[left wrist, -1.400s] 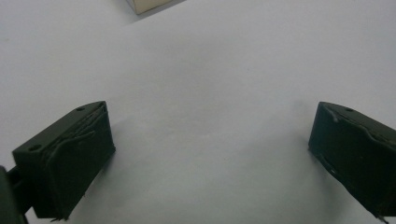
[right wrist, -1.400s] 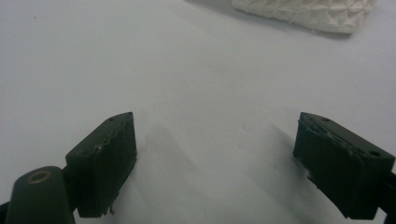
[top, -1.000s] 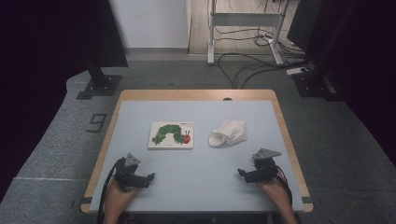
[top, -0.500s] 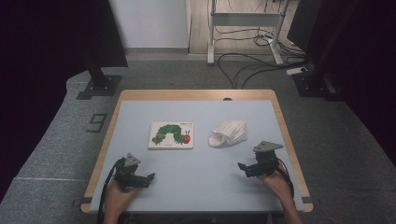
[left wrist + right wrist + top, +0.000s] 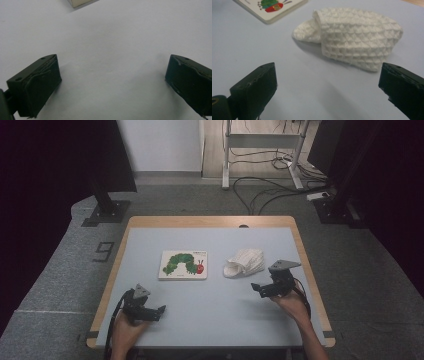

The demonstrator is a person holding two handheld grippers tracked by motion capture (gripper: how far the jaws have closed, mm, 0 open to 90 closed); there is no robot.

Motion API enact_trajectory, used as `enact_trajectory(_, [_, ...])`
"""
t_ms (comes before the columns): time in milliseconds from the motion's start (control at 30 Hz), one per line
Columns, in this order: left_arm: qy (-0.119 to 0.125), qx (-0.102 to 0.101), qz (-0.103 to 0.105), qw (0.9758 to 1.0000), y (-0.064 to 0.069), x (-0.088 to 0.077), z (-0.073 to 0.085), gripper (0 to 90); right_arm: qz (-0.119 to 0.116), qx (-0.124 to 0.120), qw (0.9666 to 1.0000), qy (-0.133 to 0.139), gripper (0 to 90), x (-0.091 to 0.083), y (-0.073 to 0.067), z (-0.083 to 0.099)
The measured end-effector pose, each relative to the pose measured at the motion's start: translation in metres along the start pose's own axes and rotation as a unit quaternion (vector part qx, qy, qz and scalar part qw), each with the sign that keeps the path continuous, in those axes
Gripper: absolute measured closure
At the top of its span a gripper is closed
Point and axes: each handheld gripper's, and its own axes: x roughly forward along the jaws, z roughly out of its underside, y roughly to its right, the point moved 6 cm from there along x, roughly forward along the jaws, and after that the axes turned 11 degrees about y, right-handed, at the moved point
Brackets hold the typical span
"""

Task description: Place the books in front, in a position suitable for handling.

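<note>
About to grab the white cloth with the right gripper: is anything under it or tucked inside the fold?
The white cloth lies folded straight on the table, a flap poking out at one side. Its folded inside is covered, so I cannot tell.

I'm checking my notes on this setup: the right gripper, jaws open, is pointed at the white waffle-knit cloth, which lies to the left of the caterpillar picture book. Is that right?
Not quite. The white waffle-knit cloth lies to the right of the caterpillar picture book, not the left, as the high view shows. The rest holds: the right gripper points at the cloth with its jaws open and nothing between them.
</note>
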Motion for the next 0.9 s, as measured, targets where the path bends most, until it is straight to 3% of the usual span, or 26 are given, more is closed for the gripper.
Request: enact_trajectory(900, [0.000, 0.000, 0.000, 1.0000, 0.000, 0.000, 0.000, 0.0, 0.025, -0.005, 0.9991, -0.033, 0.0, 0.062, 0.022, -0.030])
